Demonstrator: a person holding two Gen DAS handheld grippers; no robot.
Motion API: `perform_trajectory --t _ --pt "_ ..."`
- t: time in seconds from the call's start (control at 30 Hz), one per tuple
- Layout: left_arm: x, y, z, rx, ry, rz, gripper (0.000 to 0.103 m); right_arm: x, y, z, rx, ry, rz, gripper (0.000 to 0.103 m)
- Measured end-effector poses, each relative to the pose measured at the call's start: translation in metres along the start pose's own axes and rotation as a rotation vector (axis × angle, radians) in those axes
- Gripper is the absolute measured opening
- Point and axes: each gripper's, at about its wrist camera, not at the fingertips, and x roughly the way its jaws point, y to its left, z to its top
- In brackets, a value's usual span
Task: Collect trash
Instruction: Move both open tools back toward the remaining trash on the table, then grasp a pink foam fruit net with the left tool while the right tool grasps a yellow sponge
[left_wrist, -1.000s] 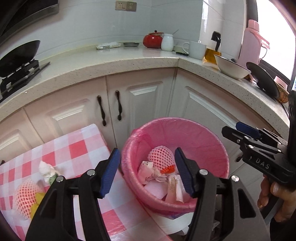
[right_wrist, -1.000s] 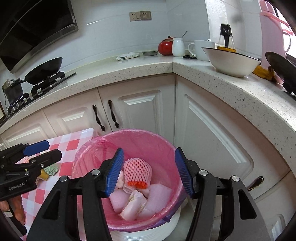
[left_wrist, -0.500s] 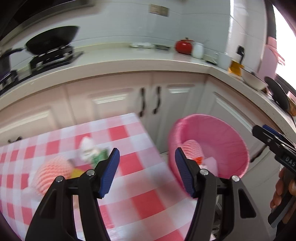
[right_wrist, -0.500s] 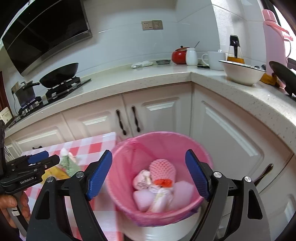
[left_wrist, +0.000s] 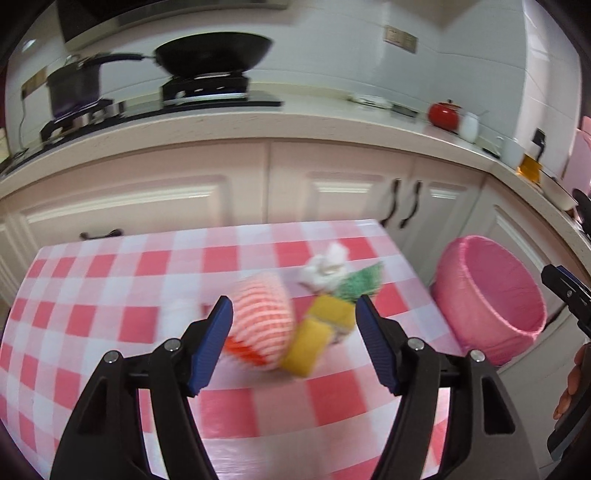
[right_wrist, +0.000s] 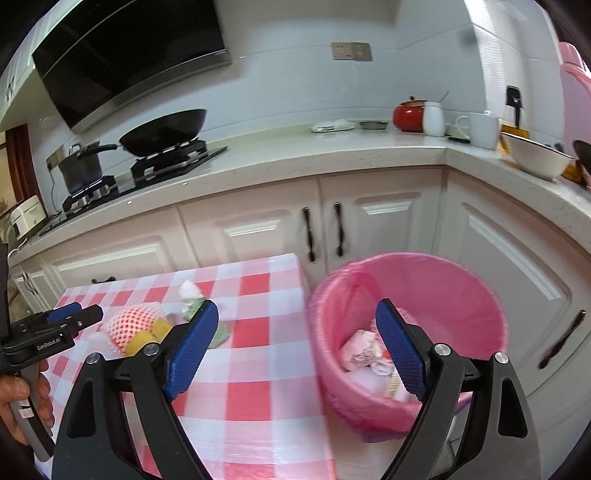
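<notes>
Trash remains on the checked tablecloth (left_wrist: 110, 288): a pink foam fruit net (left_wrist: 264, 319), a yellow sponge (left_wrist: 319, 332), crumpled white tissue (left_wrist: 327, 266) and a green scrap (left_wrist: 360, 286), clustered near its right edge. The left gripper (left_wrist: 293, 339), jaws just widened and empty, frames the soft netted ball, likely the next pick. The right gripper (right_wrist: 295, 350), jaws just spread and empty, hangs between the table and the pink-lined bin (right_wrist: 461, 280), which is partly filled.

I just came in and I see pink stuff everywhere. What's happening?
A person is clearing trash off the checked table into the pink bin, which already holds wrappers. The left tool is open and empty, pointing at a foam net and yellow scrap. The right tool is open and empty too.
</notes>
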Motion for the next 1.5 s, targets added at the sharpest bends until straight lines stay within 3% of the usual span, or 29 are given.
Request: perform_trajectory --t 0.37,0.93,1.5 --pt "0.006 0.054 -0.010 -0.050 0.030 0.013 0.068 0.026 0.057 -0.005 -0.067 0.037 0.058 0.084" --pt "0.055 0.059 -0.005 -0.038 0.092 -0.054 0.068 0.094 0.119 -0.017 -0.183 0.152 0.150 0.084" --pt "0.093 0.059 -0.005 -0.008 0.162 -0.102 0.068 0.155 0.141 -0.029 -0.257 0.274 0.236 0.067"
